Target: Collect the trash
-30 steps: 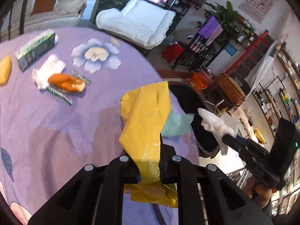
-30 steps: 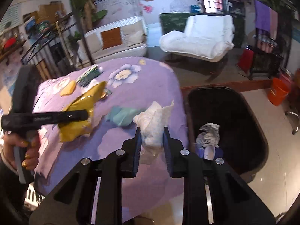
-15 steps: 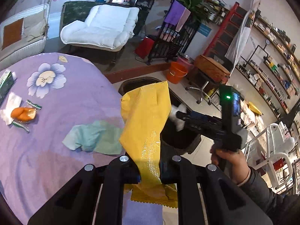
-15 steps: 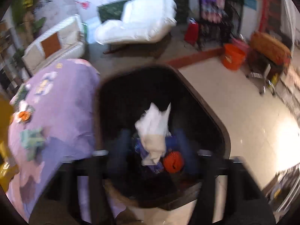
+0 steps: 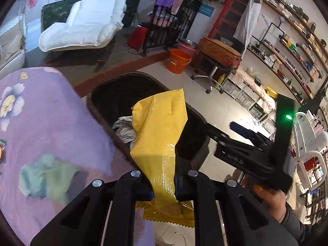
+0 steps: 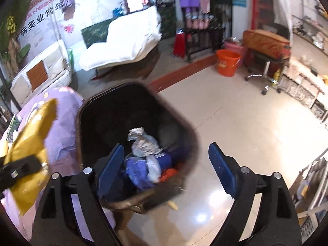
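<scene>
My left gripper (image 5: 164, 188) is shut on a yellow foil wrapper (image 5: 160, 135), which stands up over the near rim of the black trash bin (image 5: 102, 94). The same wrapper (image 6: 30, 143) shows at the left edge of the right wrist view. My right gripper (image 6: 166, 164) hangs over the bin (image 6: 90, 110) with its jaws opening and nothing between the blue pads (image 6: 111, 164). Crumpled white paper (image 6: 143, 141), blue scraps and something orange lie in the bin. A pale green tissue (image 5: 45, 176) rests on the purple tablecloth (image 5: 51, 119).
The bin stands on the tiled floor against the table's edge. Beyond it are a white lounge chair (image 5: 86, 26), an orange bucket (image 5: 178, 60), a stool on casters (image 5: 217, 61) and shelving along the right wall. A hand (image 5: 268, 196) holds the right gripper.
The right gripper swung from the table to above the bin, opened, and the white tissue it held dropped in. The left gripper carried the yellow wrapper rightward toward the bin.
</scene>
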Demonstrator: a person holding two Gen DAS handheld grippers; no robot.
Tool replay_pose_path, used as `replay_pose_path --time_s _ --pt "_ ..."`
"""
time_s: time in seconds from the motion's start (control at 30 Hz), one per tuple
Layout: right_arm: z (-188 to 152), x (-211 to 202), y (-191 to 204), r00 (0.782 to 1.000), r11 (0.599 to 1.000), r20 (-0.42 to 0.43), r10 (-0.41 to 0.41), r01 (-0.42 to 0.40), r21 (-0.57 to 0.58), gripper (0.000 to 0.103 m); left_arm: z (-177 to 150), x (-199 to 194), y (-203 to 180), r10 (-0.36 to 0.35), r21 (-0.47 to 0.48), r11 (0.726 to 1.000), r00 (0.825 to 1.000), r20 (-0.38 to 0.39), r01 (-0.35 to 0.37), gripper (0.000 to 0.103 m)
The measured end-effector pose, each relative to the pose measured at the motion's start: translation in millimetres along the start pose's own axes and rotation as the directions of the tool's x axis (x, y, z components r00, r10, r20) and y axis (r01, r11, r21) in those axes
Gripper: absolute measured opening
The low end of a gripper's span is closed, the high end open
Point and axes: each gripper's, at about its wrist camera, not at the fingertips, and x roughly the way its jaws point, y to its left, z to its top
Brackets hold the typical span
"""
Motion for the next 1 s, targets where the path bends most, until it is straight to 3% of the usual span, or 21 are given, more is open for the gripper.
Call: replay_pose_path --time_s 0.37,0.4,0.47,0.53,0.8,1.0 --pt "-5 -31 -57 0.994 0.99 0.048 -0.102 0.097 0.099 0.091 20 62 -28 -0.012 0.048 0.999 0.998 -0.068 0.015 0.017" --pt "-5 -31 -60 0.993 0.989 0.043 -0.106 0.101 0.104 0.091 21 64 -30 -0.012 0.054 0.998 0.997 -0.072 0.016 0.024" --pt "-5 -29 -63 0.993 0.988 0.037 -0.115 0.11 0.111 0.091 22 66 -33 0.008 0.073 0.997 0.998 -0.062 -0.003 0.06" --pt "-3 -29 -67 0.992 0.986 0.036 -0.119 0.114 0.122 0.093 20 60 -34 0.029 0.08 0.996 0.999 -0.025 -0.027 0.077" --pt "-5 -23 -55 0.996 0.991 0.016 -0.082 0.08 0.106 0.093 7 23 -29 0.023 0.085 0.996 0.999 0.042 -0.026 0.082" --pt "-6 -26 -16 0.999 1.0 0.02 0.028 -0.028 0.003 0.093 -8 -18 -22 0.064 0.09 0.993 0.99 0.129 -0.076 0.085"
